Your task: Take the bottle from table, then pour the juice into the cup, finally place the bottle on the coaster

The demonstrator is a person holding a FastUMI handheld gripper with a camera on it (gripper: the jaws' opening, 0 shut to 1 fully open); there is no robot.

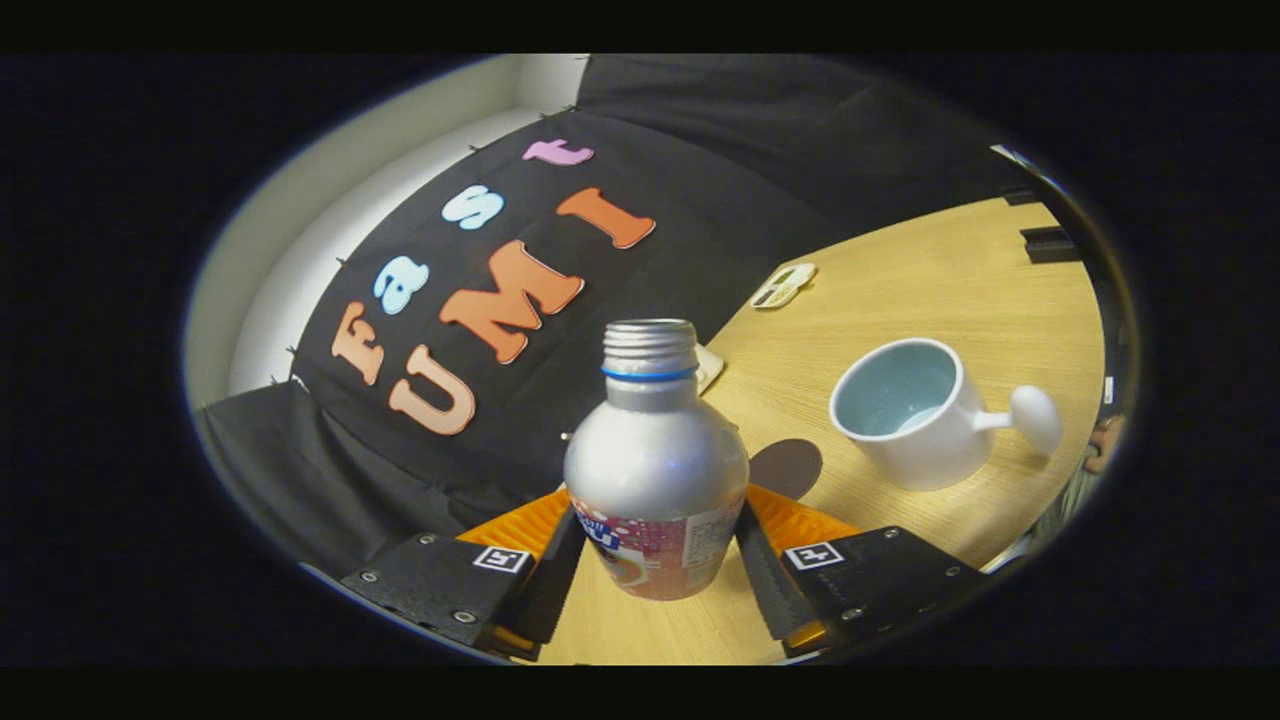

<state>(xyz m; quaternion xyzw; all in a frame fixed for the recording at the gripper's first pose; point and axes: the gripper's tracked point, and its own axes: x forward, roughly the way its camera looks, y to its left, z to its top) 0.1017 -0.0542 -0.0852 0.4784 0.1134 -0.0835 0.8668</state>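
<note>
The claw (655, 560) is clenched on the bottle (655, 470), one finger pressed against each side of its lower body, right at the printed label band. The bottle sits between the fingers, tilted with the view, and its base seems to hang just above the tabletop (960, 280) rather than rest on it, though that is hard to confirm.

The bottle is brushed silver metal with a rounded shoulder, a narrow threaded neck, a blue ring under the thread, and no cap on. Aluminium like this is probably light and fairly stiff, but its smooth skin looks slippery and a thin wall can dent under hard pressure. The label band looks like the best place to hold it: the sides are straightest there, and the ribbed finger pads should bite well. With the mouth open, any sharp tilt risks spilling juice early.

Beyond the fingers and to the right stands the cup (905, 410), glossy white outside and pale blue inside, thick-walled, with a stubby handle ending in a round knob. It looks like ceramic, so knocks matter. Between bottle and cup lies the coaster (787, 467), a flat dark brown disc, matte, on the pale wood-grain tabletop.
</note>
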